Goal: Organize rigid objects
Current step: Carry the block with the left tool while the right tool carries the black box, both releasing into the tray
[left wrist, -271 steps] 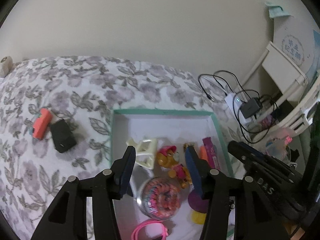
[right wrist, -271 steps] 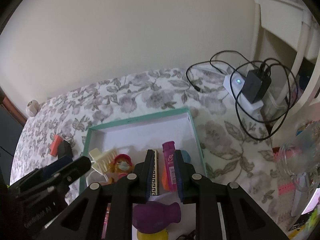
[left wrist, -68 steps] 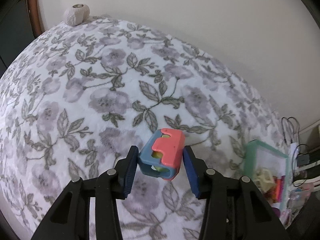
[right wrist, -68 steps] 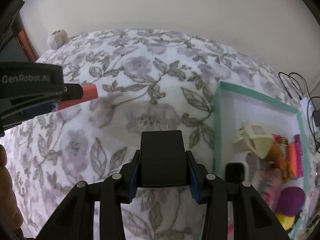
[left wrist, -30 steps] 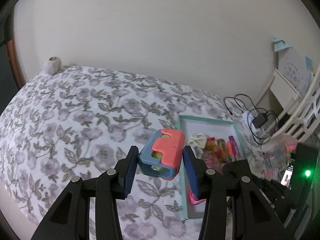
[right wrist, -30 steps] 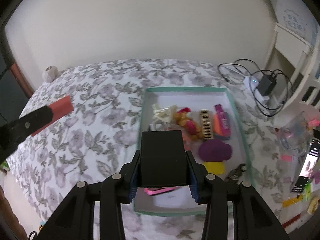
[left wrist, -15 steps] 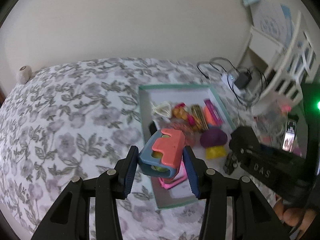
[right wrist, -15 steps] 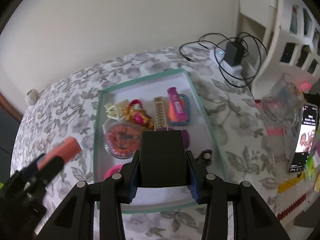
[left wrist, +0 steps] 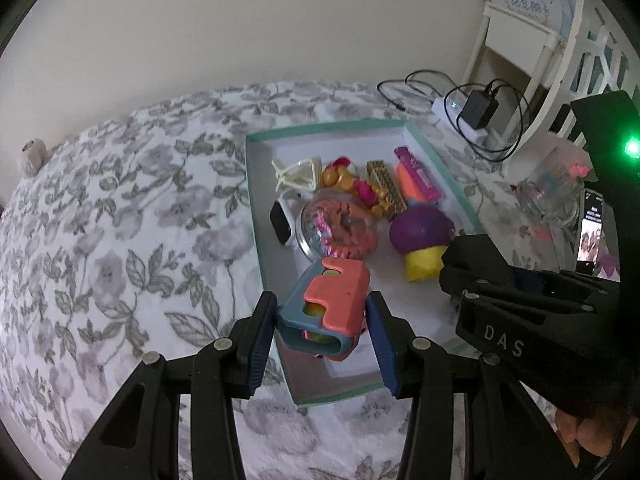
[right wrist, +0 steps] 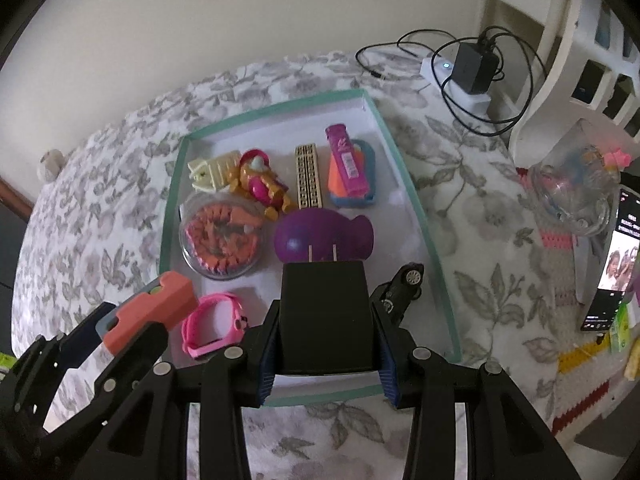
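Observation:
My left gripper (left wrist: 326, 336) is shut on a coral and blue plastic toy (left wrist: 334, 298), held over the near left part of the teal-rimmed white tray (left wrist: 320, 129). The same toy (right wrist: 156, 306) shows at the left of the right wrist view. Between the pads of my right gripper (right wrist: 326, 354) sits a black plug adapter (right wrist: 325, 314), gripped with its two prongs pointing forward, above the near middle of the tray (right wrist: 280, 110). Inside lie a purple and yellow toy (left wrist: 422, 240), a clear dome of orange bands (right wrist: 220, 236), a pink watch (right wrist: 212, 326) and a small black car (right wrist: 402, 286).
The tray lies on a floral bedspread (left wrist: 120, 208). A power strip with a black charger and cables (right wrist: 468, 64) sits beyond its far right corner. A clear bowl (right wrist: 576, 192) and a lit phone (right wrist: 616, 272) lie to the right. White furniture (left wrist: 520, 40) stands behind.
Both grippers have come down and over the tray with their loads still held; the tray now looks larger and nearer. The left gripper rolled and now sits beside the right one.

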`<state>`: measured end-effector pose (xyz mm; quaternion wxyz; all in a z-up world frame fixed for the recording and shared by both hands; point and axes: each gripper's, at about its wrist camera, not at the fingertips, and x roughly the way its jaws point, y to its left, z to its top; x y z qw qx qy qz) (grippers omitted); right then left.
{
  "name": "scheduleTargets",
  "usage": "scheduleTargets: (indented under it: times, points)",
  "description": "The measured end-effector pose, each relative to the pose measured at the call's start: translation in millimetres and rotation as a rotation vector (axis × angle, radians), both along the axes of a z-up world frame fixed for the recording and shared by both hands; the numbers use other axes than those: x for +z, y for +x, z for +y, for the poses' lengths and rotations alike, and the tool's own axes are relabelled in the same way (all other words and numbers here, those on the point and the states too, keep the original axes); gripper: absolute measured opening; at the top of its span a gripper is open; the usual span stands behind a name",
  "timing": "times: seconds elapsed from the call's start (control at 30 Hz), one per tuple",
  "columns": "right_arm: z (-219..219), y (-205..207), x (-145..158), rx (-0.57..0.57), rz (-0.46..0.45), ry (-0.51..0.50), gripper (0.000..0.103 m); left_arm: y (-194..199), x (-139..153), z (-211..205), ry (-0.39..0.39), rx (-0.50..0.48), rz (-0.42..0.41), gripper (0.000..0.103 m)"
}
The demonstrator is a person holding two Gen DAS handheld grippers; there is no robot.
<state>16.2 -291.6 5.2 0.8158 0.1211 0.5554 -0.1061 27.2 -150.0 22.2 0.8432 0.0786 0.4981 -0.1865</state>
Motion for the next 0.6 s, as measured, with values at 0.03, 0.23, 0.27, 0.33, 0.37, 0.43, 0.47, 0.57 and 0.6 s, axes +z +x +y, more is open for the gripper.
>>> scheduleTargets:
  times: [0.03, 0.23, 0.27, 0.33, 0.37, 0.43, 0.47, 0.57, 0.6]
  points:
    - [0.1, 0.4, -2.8, 0.002, 0.010, 0.002, 0.044, 0.5, -3.2, -0.4, 0.005, -0.001, 0.008, 0.048]
    - [1.3, 1.2, -15.3, 0.012, 0.049, 0.011, 0.044, 2.7, -24.6, -3.7, 0.048, -0.009, 0.073, 0.048]
    - [2.6, 1.7, -16.7, 0.017, 0.055, 0.010, 0.044, 2.9, -27.6, -4.4, 0.055, -0.012, 0.084, 0.048]
    - [5.5, 2.9, -22.0, 0.028, 0.071, 0.008, 0.044, 2.6, -34.2, -5.4, 0.062, -0.017, 0.112, 0.048]
    - [6.7, 3.4, -23.7, 0.035, 0.074, 0.007, 0.044, 2.4, -35.0, -5.5, 0.061, -0.016, 0.116, 0.048]
    - [8.5, 3.9, -24.5, 0.045, 0.076, -0.001, 0.044, 1.8, -34.9, -6.6, 0.069, -0.023, 0.113, 0.048]
    - [9.5, 4.2, -25.1, 0.049, 0.077, -0.003, 0.044, 1.6, -35.4, -6.7, 0.073, -0.027, 0.114, 0.048]
    - [11.2, 5.2, -30.2, 0.056, 0.093, -0.001, 0.044, 2.0, -38.9, -6.5, 0.074, -0.030, 0.129, 0.049]
    - [11.3, 5.3, -34.1, 0.056, 0.102, 0.001, 0.044, 2.1, -40.7, -7.0, 0.087, -0.030, 0.132, 0.049]
